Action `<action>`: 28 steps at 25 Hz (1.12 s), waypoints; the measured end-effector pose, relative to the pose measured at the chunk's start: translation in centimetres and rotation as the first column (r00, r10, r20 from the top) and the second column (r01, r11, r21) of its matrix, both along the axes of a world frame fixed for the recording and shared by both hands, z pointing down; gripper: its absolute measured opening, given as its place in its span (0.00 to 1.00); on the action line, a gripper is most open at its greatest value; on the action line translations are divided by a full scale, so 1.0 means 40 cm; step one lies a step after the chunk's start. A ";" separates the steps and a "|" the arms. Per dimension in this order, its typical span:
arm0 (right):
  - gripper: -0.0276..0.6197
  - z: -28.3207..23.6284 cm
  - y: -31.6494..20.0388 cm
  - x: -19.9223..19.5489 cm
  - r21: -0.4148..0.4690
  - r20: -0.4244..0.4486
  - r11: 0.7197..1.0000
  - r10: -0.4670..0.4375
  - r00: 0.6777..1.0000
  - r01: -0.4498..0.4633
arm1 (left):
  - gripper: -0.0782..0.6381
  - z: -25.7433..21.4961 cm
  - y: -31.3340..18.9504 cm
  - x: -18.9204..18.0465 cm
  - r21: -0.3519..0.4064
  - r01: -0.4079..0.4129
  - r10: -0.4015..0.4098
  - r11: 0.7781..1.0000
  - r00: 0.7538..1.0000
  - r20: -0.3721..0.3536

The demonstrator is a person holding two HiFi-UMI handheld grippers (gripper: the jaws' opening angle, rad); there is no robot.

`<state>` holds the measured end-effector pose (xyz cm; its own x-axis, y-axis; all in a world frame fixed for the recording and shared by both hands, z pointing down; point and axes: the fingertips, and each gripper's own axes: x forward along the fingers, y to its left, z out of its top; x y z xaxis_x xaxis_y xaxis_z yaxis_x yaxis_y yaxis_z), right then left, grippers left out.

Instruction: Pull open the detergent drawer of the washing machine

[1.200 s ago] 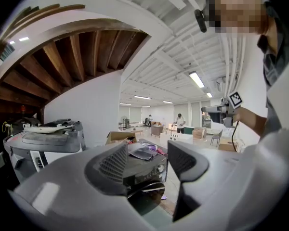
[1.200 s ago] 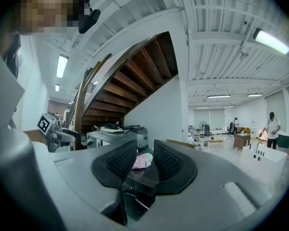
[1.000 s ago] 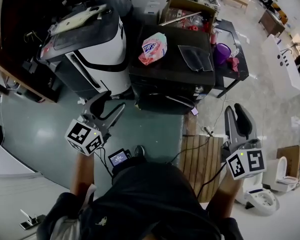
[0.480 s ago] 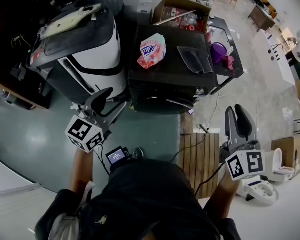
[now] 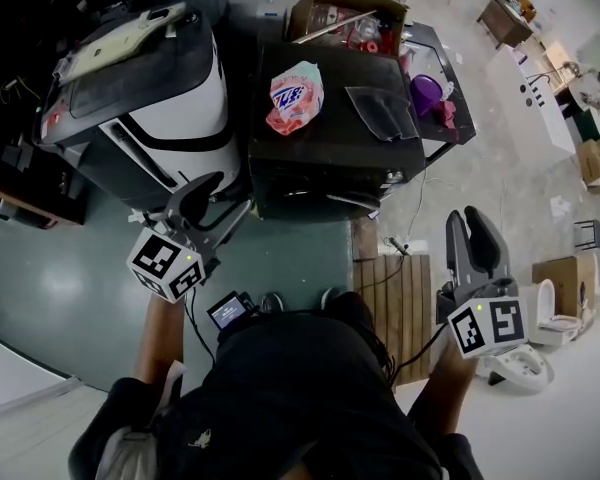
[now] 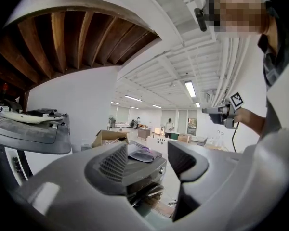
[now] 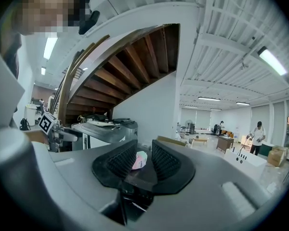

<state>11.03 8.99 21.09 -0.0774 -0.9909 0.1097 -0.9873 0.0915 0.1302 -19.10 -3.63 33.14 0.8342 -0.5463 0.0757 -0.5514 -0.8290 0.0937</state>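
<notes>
Two grippers are held out level in front of the person, one on each outstretched forearm, above a green floor point(image 5: 70, 288). The left gripper point(image 5: 230, 195) angles toward the front left corner of the washer point(image 5: 325, 153) but stays well apart from it. Its jaws are released with a clear gap, and only the distant washer shows between them. The right gripper point(image 5: 469, 218) points straight ahead, past the washer's right side and above a slatted wooden pallet point(image 5: 398, 303). Its jaws stand nearly together with a narrow gap, grasping nothing. Each marker cube faces up toward the head camera.

The washer is the dark machine directly ahead, between a white machine point(image 5: 170, 108) on its left and a desk point(image 5: 448, 63) on its right. Its front panel faces the person and is steeply foreshortened in the head view, so the detergent drawer cannot be picked out there. Neither gripper touches the panel. On the washer's top, a pink bag point(image 5: 294, 96) lies near the back left corner. A clear tray point(image 5: 385, 113) lies near the right edge.
</notes>
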 end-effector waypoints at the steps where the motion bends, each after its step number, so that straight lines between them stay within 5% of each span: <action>1: 0.19 0.001 -0.009 0.000 -0.002 -0.001 1.000 -0.004 1.000 0.004 | 0.54 0.003 -0.005 -0.002 -0.002 0.005 -0.005 1.000 1.000 -0.002; 14: 0.19 0.006 -0.206 0.029 0.012 0.030 0.987 -0.162 0.986 0.162 | 0.54 0.018 -0.056 -0.012 -0.036 0.164 -0.163 0.986 0.986 0.027; 28: 0.19 0.043 -0.410 0.209 -0.003 0.078 0.943 -0.333 0.940 0.334 | 0.55 0.061 -0.092 0.110 -0.099 0.366 -0.359 0.925 0.930 0.082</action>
